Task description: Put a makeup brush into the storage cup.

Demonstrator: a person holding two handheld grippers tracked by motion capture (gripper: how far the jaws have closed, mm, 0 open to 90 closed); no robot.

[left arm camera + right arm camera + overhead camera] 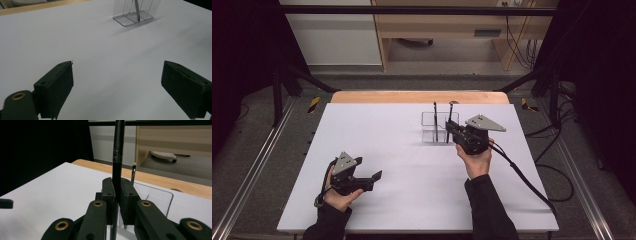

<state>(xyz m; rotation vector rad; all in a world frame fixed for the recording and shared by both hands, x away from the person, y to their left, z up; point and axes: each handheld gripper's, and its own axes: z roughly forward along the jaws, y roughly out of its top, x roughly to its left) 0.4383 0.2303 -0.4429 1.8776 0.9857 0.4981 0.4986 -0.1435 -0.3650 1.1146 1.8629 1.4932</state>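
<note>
Pen (117, 152) upright, clamped in right gripper (117, 202); left gripper (117, 85) wide, well apart.

Layout on the table (412, 200), as we see it from above.
We find the holder (430, 120) toward the far right, two pens (435, 120) standing in it, the right gripper (451, 129) against its right side, and the left gripper (368, 169) well apart, near left.

My right gripper (117, 195) hides the pen's (117, 150) lower shaft; its top is cut off; the second pen (133, 172) looks blurred.
</note>
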